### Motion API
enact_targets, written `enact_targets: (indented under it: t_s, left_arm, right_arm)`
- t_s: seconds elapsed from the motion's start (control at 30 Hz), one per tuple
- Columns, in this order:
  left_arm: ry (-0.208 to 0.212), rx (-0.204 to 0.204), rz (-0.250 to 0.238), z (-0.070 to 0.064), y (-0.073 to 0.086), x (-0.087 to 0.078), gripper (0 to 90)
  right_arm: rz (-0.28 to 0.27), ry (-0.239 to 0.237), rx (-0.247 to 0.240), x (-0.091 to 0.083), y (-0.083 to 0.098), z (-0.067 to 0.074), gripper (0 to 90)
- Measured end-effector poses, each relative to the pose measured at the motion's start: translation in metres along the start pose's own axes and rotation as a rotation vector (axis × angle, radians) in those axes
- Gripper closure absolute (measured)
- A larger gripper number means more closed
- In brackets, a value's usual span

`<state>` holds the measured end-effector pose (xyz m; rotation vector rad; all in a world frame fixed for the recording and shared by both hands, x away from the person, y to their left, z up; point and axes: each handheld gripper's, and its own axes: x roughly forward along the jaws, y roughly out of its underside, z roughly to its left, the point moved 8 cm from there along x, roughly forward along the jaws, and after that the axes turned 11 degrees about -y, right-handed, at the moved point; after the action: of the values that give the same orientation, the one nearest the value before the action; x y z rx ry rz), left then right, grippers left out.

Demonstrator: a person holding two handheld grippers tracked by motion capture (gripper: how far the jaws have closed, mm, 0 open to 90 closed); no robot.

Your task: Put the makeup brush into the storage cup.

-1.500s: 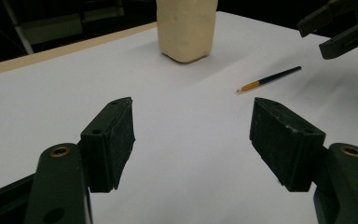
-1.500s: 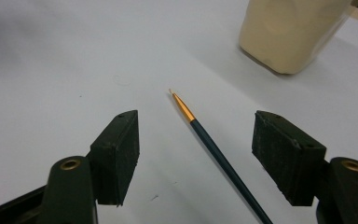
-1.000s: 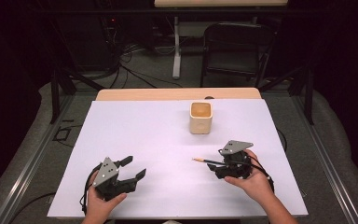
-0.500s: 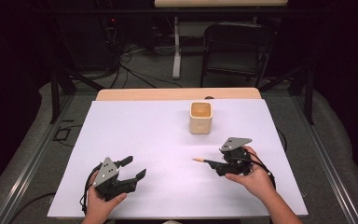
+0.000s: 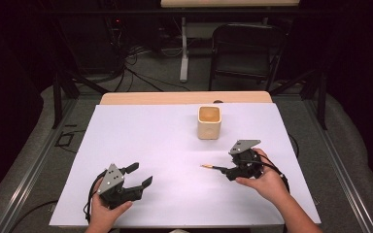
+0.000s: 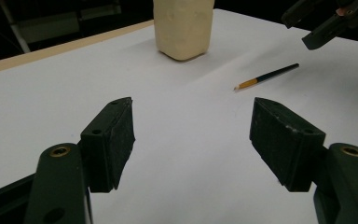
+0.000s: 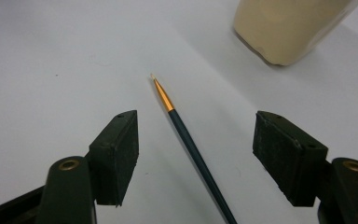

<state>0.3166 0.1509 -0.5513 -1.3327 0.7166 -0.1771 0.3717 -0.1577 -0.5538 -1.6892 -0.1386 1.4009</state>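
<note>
A square cream-coloured cup (image 5: 209,122) with an open top stands upright toward the far middle of the white-covered surface (image 5: 141,141), well apart from both hands; nothing lies between it and the grippers. Behind the surface, a black chair (image 5: 247,48) and loose cables sit on the dim floor.

The thin dark-green paintbrush with a gold ferrule and pale tip (image 7: 186,133) lies flat on the surface, its tip pointing away from the right gripper (image 5: 231,170) and toward the left side. In the right gripper view the brush handle runs between the two fingers without touching either, and its rear end is cut off by the bottom edge. In the high view the handle's rear is hidden under the gripper, so only the tip end shows.

The right gripper's fingers are spread wide, released, low over the brush; the right hand (image 5: 264,182) cups it from behind. The left gripper (image 5: 138,175), also spread and holding nothing, rests near the front left edge, aimed at the cup, with the left hand (image 5: 108,213) beneath it.
</note>
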Motion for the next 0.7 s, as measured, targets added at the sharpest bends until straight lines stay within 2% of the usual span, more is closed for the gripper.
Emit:
enact_targets:
  t_s: [0.33,0.7]
  left_arm:
    - [0.001,0.002,0.001,0.0001,0.0002,-0.0002,30.7]
    - [0.001,0.003,0.003,-0.0002,0.0004,0.0000,30.7]
  right_arm:
    - [0.036,0.016,-0.012,-0.0003,-0.0007,-0.0045,31.2]
    - [0.063,0.008,-0.027,-0.0015,-0.0041,-0.0054,31.7]
